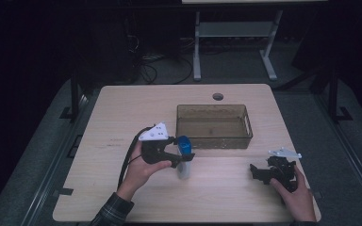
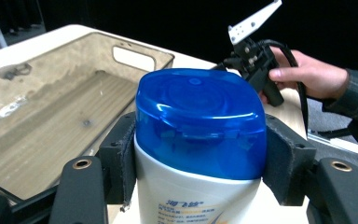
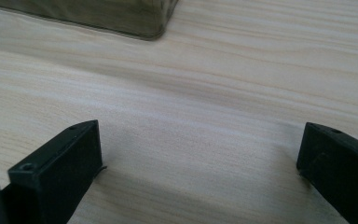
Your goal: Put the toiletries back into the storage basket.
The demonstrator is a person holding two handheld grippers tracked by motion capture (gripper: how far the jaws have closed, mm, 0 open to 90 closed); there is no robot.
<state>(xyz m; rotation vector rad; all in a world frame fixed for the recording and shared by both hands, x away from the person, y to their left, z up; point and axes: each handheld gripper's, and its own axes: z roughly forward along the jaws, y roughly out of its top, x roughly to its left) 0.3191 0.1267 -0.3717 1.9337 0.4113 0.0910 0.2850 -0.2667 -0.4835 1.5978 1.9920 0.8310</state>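
left gripper (image 1: 181, 157) pinching shampoo bottle (image 2: 200, 154) under its blue cap, frame centre, upright for lifting | right gripper (image 3: 200, 154) spread, idle | brown tray (image 1: 245, 123) just behind

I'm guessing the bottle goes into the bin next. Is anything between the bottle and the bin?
Nothing visible. The bottle stands in the left gripper just in front of the bin, with only bare table between; the bin looks empty.

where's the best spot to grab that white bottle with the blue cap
Grip the bottle just under its blue cap, coming in level from the side: it stands upright, and the left hand-held gripper already clamps its narrow sides there.
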